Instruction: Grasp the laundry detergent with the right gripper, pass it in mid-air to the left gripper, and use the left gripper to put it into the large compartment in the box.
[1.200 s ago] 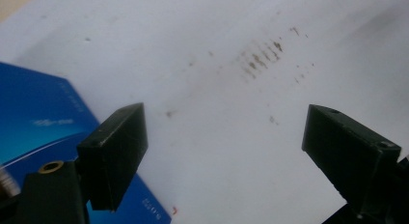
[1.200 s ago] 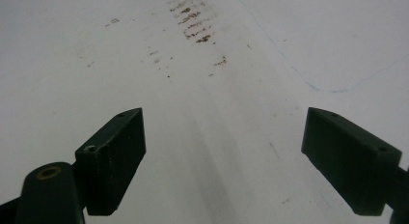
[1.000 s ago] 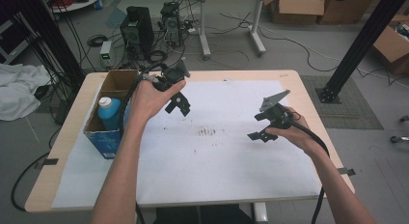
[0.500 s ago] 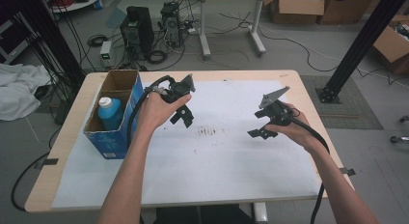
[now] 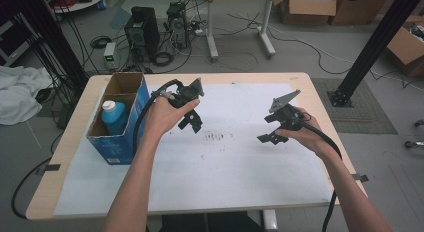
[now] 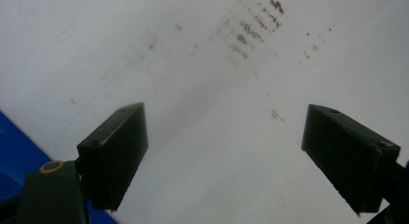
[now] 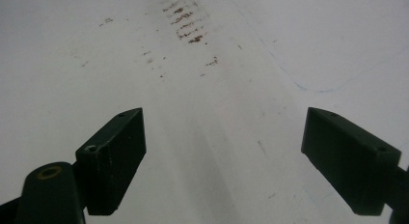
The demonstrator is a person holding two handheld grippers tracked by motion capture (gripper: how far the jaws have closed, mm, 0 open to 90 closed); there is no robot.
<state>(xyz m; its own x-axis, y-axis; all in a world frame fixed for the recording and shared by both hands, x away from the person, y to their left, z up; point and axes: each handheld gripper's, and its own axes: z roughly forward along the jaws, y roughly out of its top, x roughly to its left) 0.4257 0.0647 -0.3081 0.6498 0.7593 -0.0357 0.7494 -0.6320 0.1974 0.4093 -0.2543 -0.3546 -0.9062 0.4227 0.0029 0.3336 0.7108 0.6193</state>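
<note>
The blue cardboard box (image 5: 120,123) is standing at the left part of the table (image 5: 320,99), on the edge of the white paper sheet (image 5: 225,167) that is covering most of the tabletop. Inside the box a blue bottle with a white cap (image 5: 113,115) is standing upright, in the half of the box nearer to the person; the farther half is showing only brown cardboard.

The left gripper (image 5: 191,123) is hovering just beside the box, at its right side, above the white sheet and not touching anything. Its two black jaws are standing wide apart with nothing between them; in the left gripper view (image 6: 224,156) only the white sheet is lying between the jaws, and a blue corner of the box is showing at the lower left edge. The black cable of this gripper is making a loop over the hand, toward the box.

The right gripper (image 5: 269,133) is being held well apart from the box, on the other side of a patch of brown smudges (image 5: 217,137) on the sheet. Its jaws are also spread wide and are holding nothing, as the right gripper view (image 7: 224,156) is showing, with the smudges (image 7: 183,23) lying ahead of them.
</note>
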